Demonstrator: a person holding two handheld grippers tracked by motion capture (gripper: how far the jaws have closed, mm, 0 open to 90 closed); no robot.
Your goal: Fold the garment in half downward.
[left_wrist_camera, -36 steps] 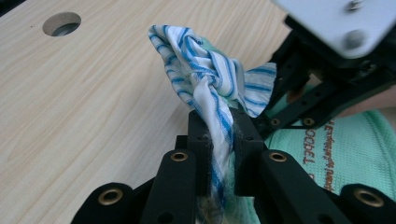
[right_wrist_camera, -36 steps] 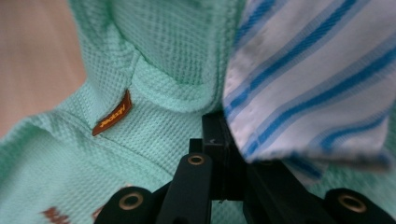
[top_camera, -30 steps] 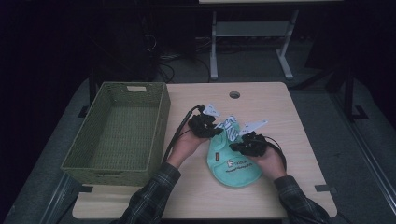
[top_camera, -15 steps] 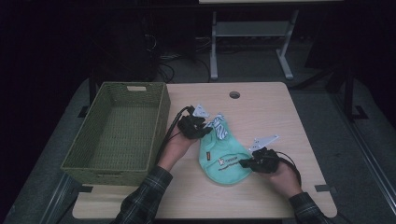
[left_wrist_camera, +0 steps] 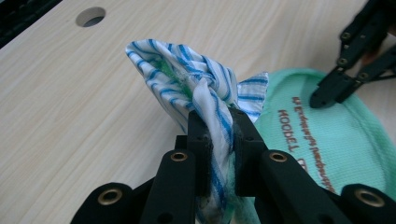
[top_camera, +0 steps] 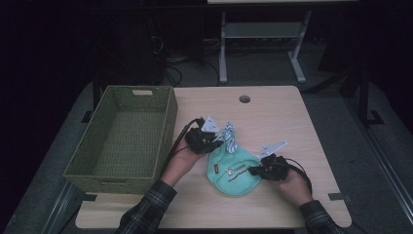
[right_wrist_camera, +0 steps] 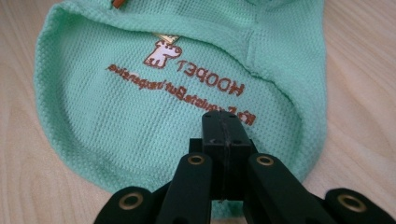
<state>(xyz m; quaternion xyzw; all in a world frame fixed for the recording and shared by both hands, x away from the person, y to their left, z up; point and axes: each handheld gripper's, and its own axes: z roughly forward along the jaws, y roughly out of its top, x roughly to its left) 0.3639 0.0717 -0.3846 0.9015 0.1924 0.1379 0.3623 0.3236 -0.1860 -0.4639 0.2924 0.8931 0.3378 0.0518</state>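
Lying limp at the surface's [top_camera: 272,105] centre, the soft, light mint garment [top_camera: 234,171] is sagging while the left tongs [left_wrist_camera: 219,122] are pinching its striped fabric [left_wrist_camera: 196,81] at 11 o'clock and the right tongs [right_wrist_camera: 226,122], clenched, are resting at its 3 o'clock hem.

The left gripper [top_camera: 216,141] and the right gripper [top_camera: 254,170] are black, each with 2 linked jaws set with brass-ringed rivets, a grey 3-cornered plate on top and a trailing black cable. The person's sleeves [top_camera: 146,209] are dark plaid.
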